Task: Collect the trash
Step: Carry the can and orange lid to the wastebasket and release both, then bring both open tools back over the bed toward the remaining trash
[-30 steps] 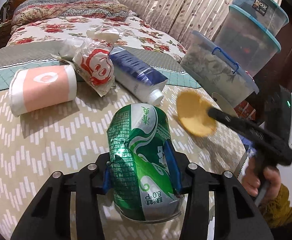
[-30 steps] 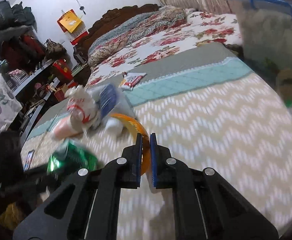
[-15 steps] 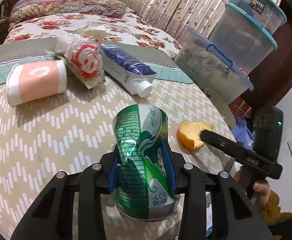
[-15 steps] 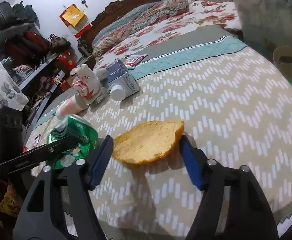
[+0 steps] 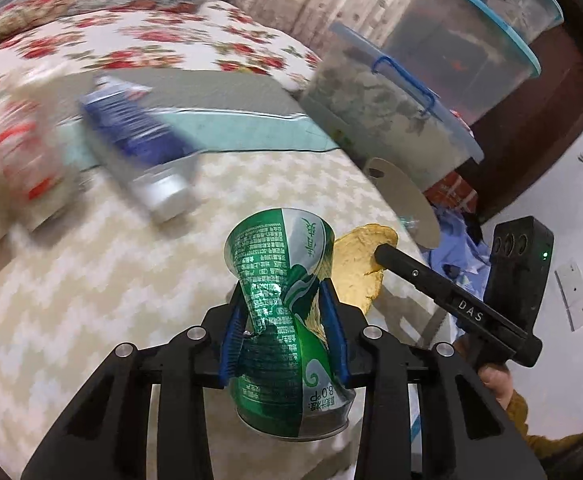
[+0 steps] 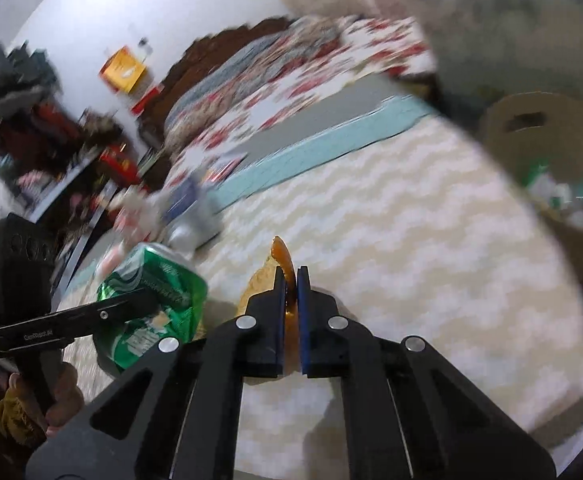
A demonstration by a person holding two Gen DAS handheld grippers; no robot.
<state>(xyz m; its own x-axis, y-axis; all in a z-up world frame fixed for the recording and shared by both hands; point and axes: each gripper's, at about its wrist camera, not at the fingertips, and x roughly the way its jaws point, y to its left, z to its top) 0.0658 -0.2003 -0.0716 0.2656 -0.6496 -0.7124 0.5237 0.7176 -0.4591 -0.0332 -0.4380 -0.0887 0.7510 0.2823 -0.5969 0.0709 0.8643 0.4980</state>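
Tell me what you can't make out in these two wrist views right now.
- Left wrist view: the red-and-white wrapper and blue carton are motion-blurred, so their print is unreadable.
- Left wrist view: the green can hides the near part of the orange peel.
- Right wrist view: the right gripper covers most of the peel.
- Right wrist view: the paper bag contents are blurred and cut by the edge.

Soft room light, and lots of blur away from my grippers.

My left view shows the green can (image 5: 287,320) sharp, with bright shine on its dented side, but the blue carton (image 5: 139,148) is smeared. My right view is smeared almost everywhere; only my black fingers (image 6: 269,320) look sharp. The edges bend round and go dark.
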